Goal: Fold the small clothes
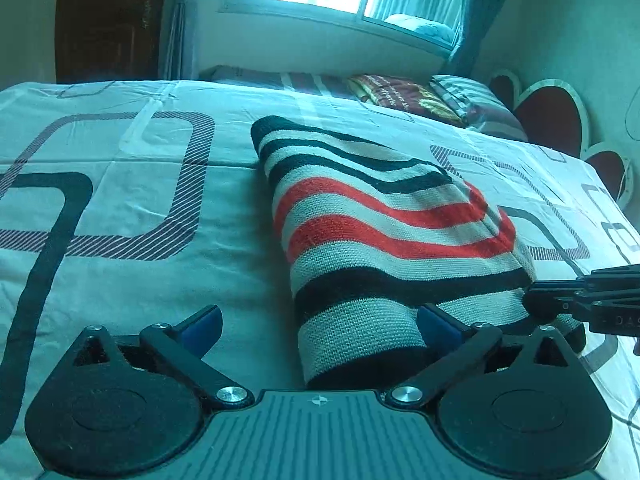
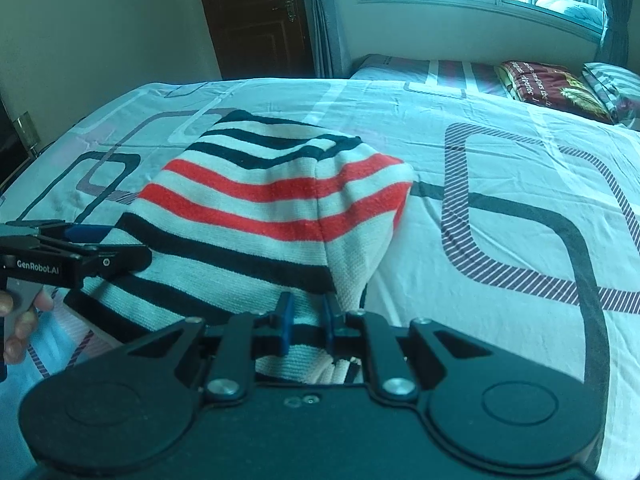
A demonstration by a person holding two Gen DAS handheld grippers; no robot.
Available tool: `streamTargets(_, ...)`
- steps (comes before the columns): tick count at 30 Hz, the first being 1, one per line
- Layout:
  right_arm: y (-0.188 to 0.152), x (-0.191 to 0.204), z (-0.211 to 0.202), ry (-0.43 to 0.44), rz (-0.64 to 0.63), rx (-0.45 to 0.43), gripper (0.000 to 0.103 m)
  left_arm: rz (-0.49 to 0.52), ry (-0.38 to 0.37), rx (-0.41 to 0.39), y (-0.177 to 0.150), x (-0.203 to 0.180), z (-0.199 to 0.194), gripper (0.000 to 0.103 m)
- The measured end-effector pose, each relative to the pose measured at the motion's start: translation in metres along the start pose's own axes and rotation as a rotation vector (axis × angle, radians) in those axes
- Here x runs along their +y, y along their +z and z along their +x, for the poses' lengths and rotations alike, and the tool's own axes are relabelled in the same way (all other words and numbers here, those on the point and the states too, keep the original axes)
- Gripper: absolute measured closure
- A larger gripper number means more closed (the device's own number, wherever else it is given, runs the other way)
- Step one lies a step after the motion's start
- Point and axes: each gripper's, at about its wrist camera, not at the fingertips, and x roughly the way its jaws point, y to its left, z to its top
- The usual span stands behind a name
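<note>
A striped knitted garment (image 1: 380,232), in white, black and red bands, lies partly folded on the bed; it also shows in the right wrist view (image 2: 256,208). My left gripper (image 1: 320,326) is open, its blue pads wide apart around the garment's near left corner. It also shows from the side in the right wrist view (image 2: 86,236). My right gripper (image 2: 307,322) is shut on the garment's near edge, with cloth between its blue pads. It enters the left wrist view at the right edge (image 1: 532,298).
The bed sheet (image 1: 140,240) is pale with dark rounded-rectangle patterns. Folded blankets and a pillow (image 2: 560,88) lie on a second bed by the window. A dark door (image 2: 256,16) stands behind the bed. A headboard with red panels (image 1: 552,120) is at the right.
</note>
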Motion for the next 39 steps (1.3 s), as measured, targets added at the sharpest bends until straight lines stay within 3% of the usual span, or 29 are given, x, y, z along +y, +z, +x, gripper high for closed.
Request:
streamTargets(3,-0.003,-0.002,-0.008,-0.006,0.006,-0.007,0.090,0.037,0.037,-0.003,-0.002,-0.007,-0.009,0.000)
streamTargets(4,-0.006,-0.004,-0.014,-0.022,0.018,-0.014,0.081,0.054,0.059,-0.008,-0.003,-0.010,-0.015,0.000)
streamTargets(5,-0.008,-0.007,-0.022,-0.064,0.048,-0.019,0.060,0.064,0.087,-0.012,-0.005,-0.013,-0.024,0.000)
streamTargets(6,-0.011,-0.010,-0.033,-0.130,0.084,-0.023,0.029,0.067,0.113,-0.014,-0.006,-0.016,-0.034,0.000)
streamTargets(7,-0.016,-0.012,-0.047,-0.158,0.102,-0.051,0.027,0.062,0.135,-0.023,-0.008,-0.018,-0.046,0.000)
streamTargets(8,-0.021,-0.014,-0.062,-0.141,0.113,-0.075,0.032,0.054,0.148,-0.040,-0.010,-0.022,-0.060,0.000)
streamTargets(12,-0.037,-0.002,-0.120,-0.120,0.121,-0.141,0.032,0.024,0.149,-0.077,-0.022,-0.042,-0.111,0.000)
streamTargets(16,-0.053,0.016,-0.173,-0.083,0.119,-0.203,0.019,0.055,0.153,-0.165,-0.039,-0.081,-0.166,0.000)
streamTargets(22,-0.085,0.043,-0.238,-0.095,0.086,-0.218,0.003,0.080,0.196,-0.248,-0.071,-0.131,-0.244,0.000)
streamTargets(25,-0.104,0.055,-0.270,-0.093,0.076,-0.238,0.001,0.097,0.232,-0.281,-0.093,-0.152,-0.282,0.000)
streamTargets(31,-0.131,0.081,-0.310,-0.105,0.082,-0.242,0.001,0.076,0.211,-0.288,-0.130,-0.174,-0.345,0.000)
streamTargets(39,-0.143,0.116,-0.341,-0.094,0.047,-0.299,0.001,0.084,0.205,-0.318,-0.150,-0.181,-0.390,0.000)
